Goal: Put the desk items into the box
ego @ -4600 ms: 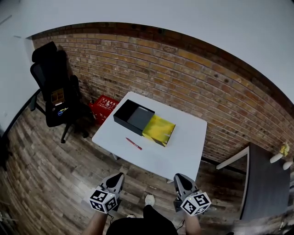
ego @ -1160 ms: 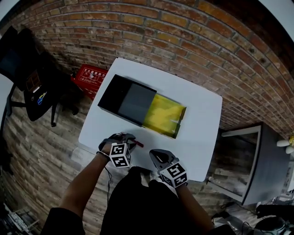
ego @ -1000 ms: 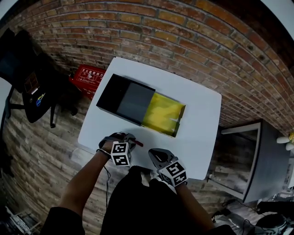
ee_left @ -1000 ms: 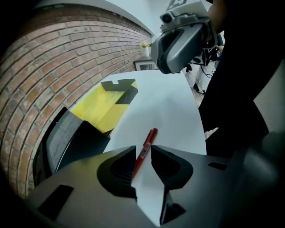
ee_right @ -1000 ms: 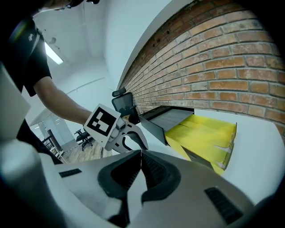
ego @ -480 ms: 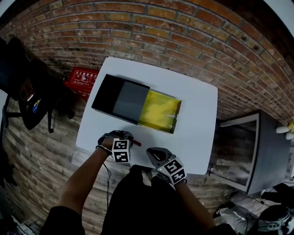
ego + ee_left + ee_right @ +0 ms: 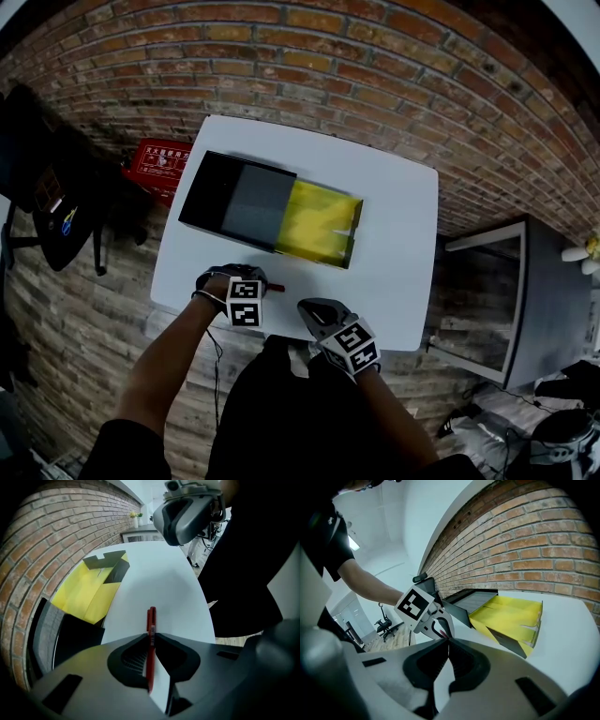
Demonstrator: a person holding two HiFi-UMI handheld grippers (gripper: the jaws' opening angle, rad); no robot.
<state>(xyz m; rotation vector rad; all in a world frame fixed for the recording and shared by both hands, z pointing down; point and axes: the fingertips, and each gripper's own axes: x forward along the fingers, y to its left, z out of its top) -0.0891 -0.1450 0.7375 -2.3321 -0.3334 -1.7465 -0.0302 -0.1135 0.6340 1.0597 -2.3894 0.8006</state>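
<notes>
While the left tongs (image 7: 150,634) are clamped on a slim red plastic pen (image 7: 151,618), gripping its barrel with one end sticking out past the jaws, the right tongs (image 7: 447,642) grip nothing. Their jaws are pressed together, and they hang just to the right of the left pair. Whether the pen is lifted or resting on the surface cannot be told. Both pairs sit at the near edge of the white rectangular bench (image 7: 398,239), right in front of the person.

By my reading the task is in its first half: the only loose item in sight is gripped but not delivered. The black open box (image 7: 234,195), with a grey floor and slid partway out of a yellow sleeve (image 7: 319,220), looks empty. What is left is to carry the pen over and let it go inside.

Bare bench lies between the tongs and the box, with nothing to steer round. The box's near wall is the one edge to clear, so the pen probably needs lifting over it. The box's open end lies near the bench's left edge, and the right half of the bench is bare. A red brick wall (image 7: 375,84) stands along the far edge, close behind the box.
</notes>
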